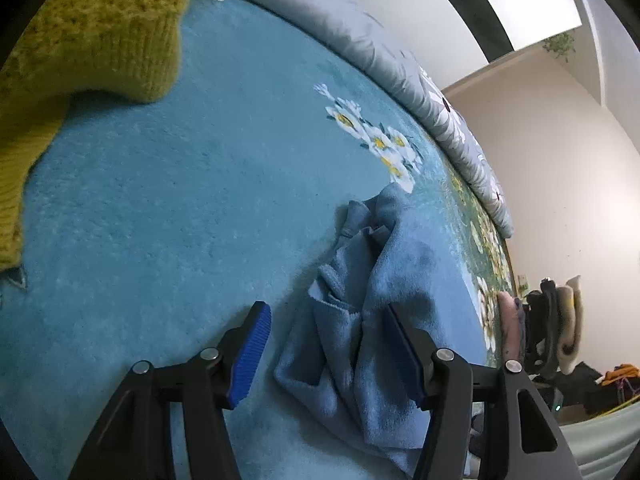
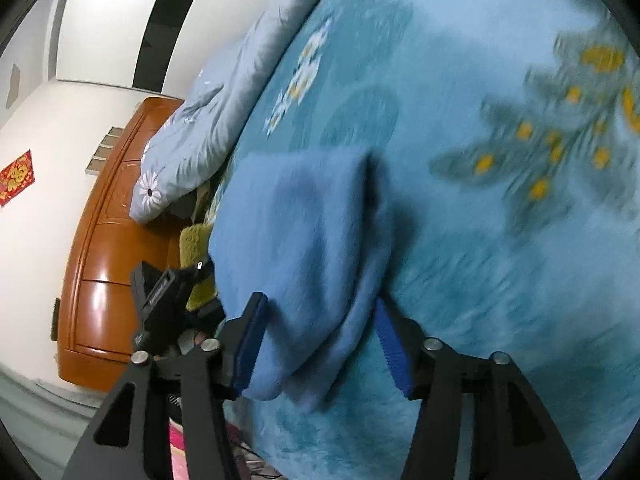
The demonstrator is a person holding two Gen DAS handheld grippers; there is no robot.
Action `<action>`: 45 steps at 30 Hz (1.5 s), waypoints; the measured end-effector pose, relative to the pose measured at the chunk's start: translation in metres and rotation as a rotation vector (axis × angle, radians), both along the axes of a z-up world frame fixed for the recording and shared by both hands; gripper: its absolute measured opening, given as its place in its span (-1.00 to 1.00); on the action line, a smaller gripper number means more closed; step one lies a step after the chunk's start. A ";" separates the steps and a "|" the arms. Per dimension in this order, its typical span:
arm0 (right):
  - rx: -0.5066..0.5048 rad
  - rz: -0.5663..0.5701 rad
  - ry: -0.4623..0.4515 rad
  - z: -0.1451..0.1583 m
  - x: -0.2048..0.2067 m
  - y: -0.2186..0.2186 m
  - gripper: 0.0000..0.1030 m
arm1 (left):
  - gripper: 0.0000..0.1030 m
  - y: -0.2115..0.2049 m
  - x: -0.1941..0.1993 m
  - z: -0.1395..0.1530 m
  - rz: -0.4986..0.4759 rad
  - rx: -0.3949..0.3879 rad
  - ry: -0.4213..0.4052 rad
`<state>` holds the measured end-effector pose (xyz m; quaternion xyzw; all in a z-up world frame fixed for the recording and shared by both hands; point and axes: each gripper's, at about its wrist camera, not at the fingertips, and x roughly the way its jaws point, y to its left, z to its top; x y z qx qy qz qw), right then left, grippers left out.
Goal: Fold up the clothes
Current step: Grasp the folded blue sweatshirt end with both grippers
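Two grippers' fingers apart, left gripper (image 1: 328, 354), right gripper (image 2: 320, 344), straddling blue cloth (image 1: 376, 312)

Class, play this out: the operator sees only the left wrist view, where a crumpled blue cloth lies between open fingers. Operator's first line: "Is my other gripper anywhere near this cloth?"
Observer: Yes. In the right wrist view the right gripper is open, with a fold of the blue cloth lying between its fingers.
Operator: Is it pinching the cloth?
Observer: Not visibly; the jaws stand wide apart, though the right pad is partly behind the fabric.
Operator: What is beyond that end?
Observer: A glossy wooden footboard past the bed's edge, plus the left gripper seen from the side.
Operator: Is that view sharp?
Observer: No, the flowered blanket is motion-blurred.
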<state>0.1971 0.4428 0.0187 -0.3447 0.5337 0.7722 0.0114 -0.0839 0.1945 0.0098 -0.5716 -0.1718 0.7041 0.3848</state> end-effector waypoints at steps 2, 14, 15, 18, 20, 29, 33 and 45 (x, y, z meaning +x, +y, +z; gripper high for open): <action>-0.004 0.004 0.000 -0.002 -0.003 -0.009 0.11 | 0.23 -0.006 -0.003 0.002 0.020 0.026 -0.006; -0.036 -0.018 0.011 -0.007 -0.001 -0.031 -0.32 | 0.33 0.004 0.000 -0.004 0.013 0.057 -0.062; -0.035 -0.017 0.020 -0.005 0.000 -0.030 -0.42 | 0.33 0.002 0.001 -0.005 0.010 0.069 -0.073; -0.029 -0.014 0.045 0.001 0.003 -0.025 -0.66 | 0.29 -0.002 0.005 -0.006 0.003 0.079 -0.080; -0.017 -0.007 0.057 0.008 0.004 -0.017 -0.69 | 0.29 -0.002 0.012 -0.005 -0.013 0.098 -0.098; 0.057 -0.092 0.014 0.024 0.049 0.054 -0.70 | 0.30 0.008 0.055 -0.003 -0.148 0.158 -0.153; 0.069 -0.054 -0.007 0.015 0.057 0.048 -0.65 | 0.33 0.004 0.046 0.007 -0.078 0.167 -0.121; 0.120 -0.105 0.008 0.020 0.064 0.055 -0.18 | 0.34 0.064 0.048 0.015 -0.142 0.057 -0.055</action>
